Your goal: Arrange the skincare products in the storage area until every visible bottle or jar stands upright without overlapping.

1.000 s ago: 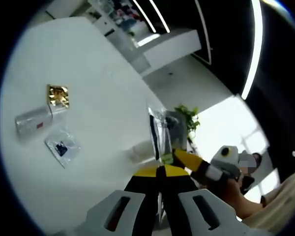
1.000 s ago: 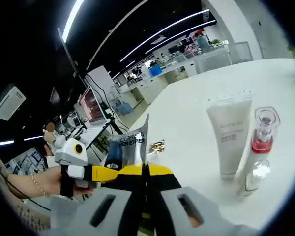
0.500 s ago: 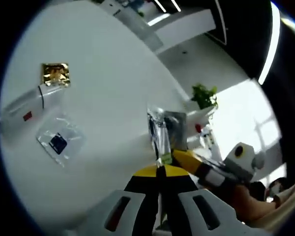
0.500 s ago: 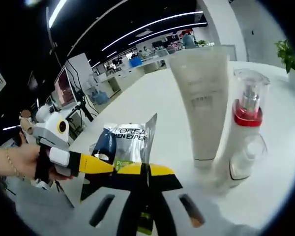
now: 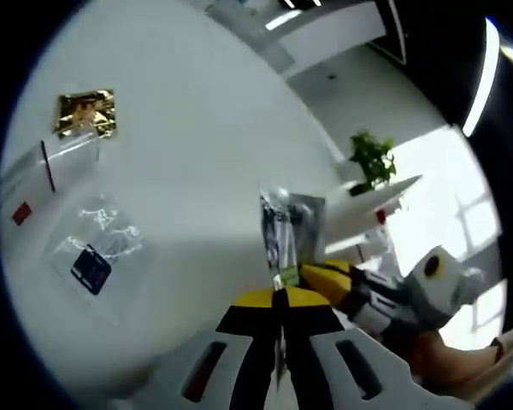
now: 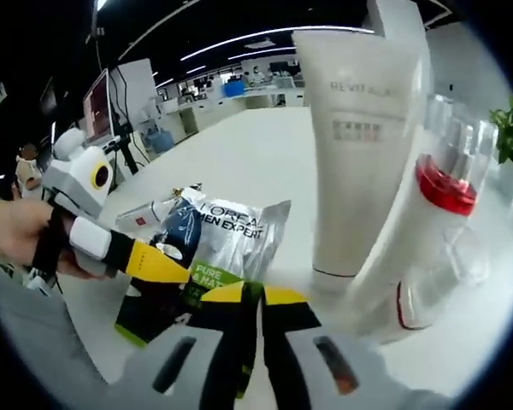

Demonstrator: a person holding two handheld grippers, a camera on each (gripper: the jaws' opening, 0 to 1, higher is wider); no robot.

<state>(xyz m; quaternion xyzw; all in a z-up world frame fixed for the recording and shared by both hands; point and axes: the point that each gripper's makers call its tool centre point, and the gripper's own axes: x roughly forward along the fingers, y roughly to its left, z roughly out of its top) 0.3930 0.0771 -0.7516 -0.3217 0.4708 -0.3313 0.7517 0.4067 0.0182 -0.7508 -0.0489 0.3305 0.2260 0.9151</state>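
A silver L'Oreal Men Expert sachet (image 6: 227, 239) with a green and blue print hangs between both grippers above the white table (image 6: 239, 145). My right gripper (image 6: 252, 297) is shut on its lower edge. My left gripper (image 6: 158, 263) comes in from the left, shut on the sachet's side, with a hand (image 6: 13, 239) behind it. In the left gripper view the sachet (image 5: 286, 226) stands edge-on above my left gripper (image 5: 278, 296), and the right gripper (image 5: 329, 278) grips it from the right. A white tube (image 6: 359, 145) stands upright close by, beside a clear pump bottle (image 6: 445, 213) with a red collar.
On the table lie a gold foil packet (image 5: 85, 113), a clear tube with a red mark (image 5: 30, 184) and a clear packet with a dark blue item (image 5: 94, 260). A small white box (image 6: 141, 213) lies behind the sachet. A potted plant (image 5: 372, 158) stands beyond the table.
Both grippers have carried the sachet closer to the white tube and the pump bottle, which now loom large. The sachet has tipped flatter, showing its front face.
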